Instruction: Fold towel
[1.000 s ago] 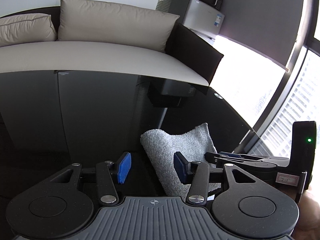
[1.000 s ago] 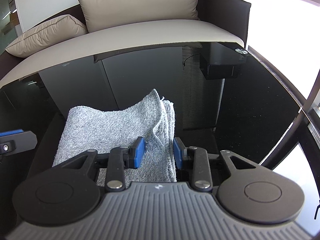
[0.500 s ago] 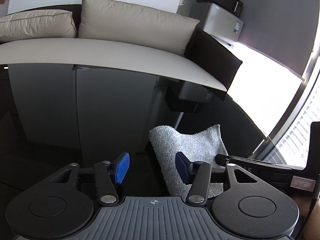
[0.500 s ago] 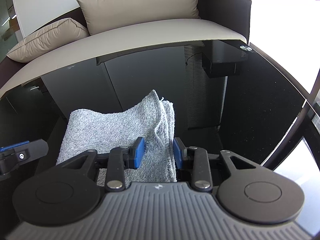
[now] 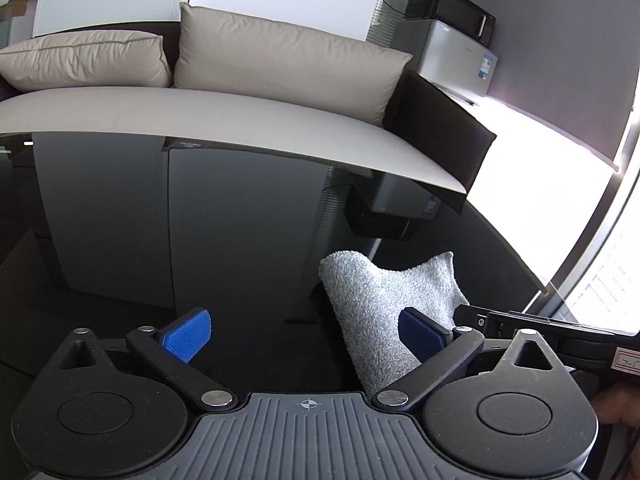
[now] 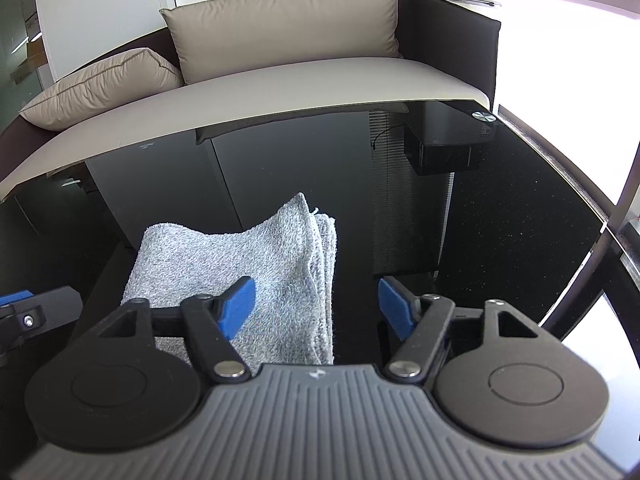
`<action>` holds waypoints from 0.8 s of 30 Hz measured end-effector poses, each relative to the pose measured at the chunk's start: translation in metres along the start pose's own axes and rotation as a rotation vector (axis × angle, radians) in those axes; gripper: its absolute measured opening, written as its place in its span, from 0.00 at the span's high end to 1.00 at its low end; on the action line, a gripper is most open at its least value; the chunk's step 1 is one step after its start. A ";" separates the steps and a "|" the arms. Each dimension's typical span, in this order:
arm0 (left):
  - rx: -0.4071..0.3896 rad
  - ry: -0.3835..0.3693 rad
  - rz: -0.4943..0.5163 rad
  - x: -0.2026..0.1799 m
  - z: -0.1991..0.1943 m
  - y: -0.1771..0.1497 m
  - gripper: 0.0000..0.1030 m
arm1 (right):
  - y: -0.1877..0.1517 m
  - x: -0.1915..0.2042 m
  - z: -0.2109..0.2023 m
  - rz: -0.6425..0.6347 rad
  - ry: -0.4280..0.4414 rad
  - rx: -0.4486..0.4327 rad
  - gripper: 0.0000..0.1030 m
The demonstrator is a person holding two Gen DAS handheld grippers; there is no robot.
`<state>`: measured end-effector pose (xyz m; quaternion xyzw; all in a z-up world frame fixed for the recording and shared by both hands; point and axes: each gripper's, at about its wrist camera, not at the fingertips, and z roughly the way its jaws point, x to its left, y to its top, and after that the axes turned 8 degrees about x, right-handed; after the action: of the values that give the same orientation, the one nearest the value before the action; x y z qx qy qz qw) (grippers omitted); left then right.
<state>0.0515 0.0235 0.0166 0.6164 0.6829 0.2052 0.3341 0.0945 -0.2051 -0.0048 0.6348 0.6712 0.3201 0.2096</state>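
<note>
Towel [image 6: 256,268]: grey, folded, lower centre-left, on black table [image 6: 500,216] | left gripper [image 5: 304,330]: jaws wide, empty | right gripper [image 6: 316,304]: jaws wide, empty | writing: printer [image 5: 456,54] label at upper right illegible

A glossy black counter [image 6: 500,220] mirrored the room. Beyond it stood a beige sofa [image 5: 240,120] with two cushions [image 5: 288,64] against its back, and a black microwave [image 5: 448,10] sat atop a white appliance [image 5: 456,54].

the left gripper [image 5: 304,330] fills the lower frame, blue pads spread wide over the table [image 5: 240,240]. the towel [image 5: 384,304] lies right of centre, sofa [image 5: 240,108] above.
</note>
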 end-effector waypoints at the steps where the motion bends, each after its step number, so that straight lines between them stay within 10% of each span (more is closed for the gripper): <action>1: -0.001 -0.001 0.001 0.000 0.000 0.000 0.01 | 0.000 -0.001 -0.001 -0.001 0.000 -0.007 0.18; 24: 0.000 0.049 0.045 0.000 -0.007 -0.015 0.01 | -0.017 -0.014 -0.019 0.001 -0.006 -0.042 0.01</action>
<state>0.0364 0.0218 0.0111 0.6263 0.6768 0.2279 0.3126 0.0709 -0.2220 -0.0048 0.6315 0.6635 0.3323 0.2248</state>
